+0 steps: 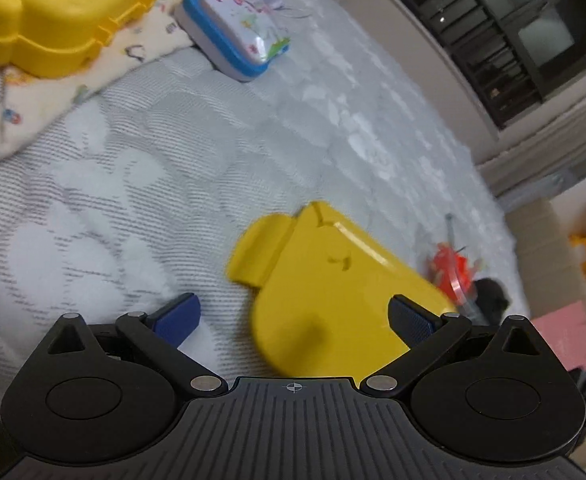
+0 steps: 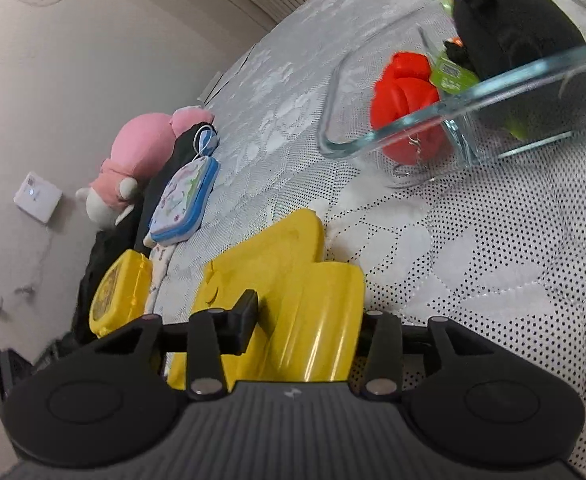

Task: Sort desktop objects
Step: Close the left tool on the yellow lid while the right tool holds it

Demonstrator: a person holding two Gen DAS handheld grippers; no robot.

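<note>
Yellow lid showing as smooth glossy plastic, catching light along its edge. Bedcover looking like woven quilted cloth, matt, with raised leaf pattern. Glass dish reading clear and shiny. Pink plush appearing soft and fuzzy. Gripper bodies showing matt black ribbed plastic, with blue textured pads.
</note>
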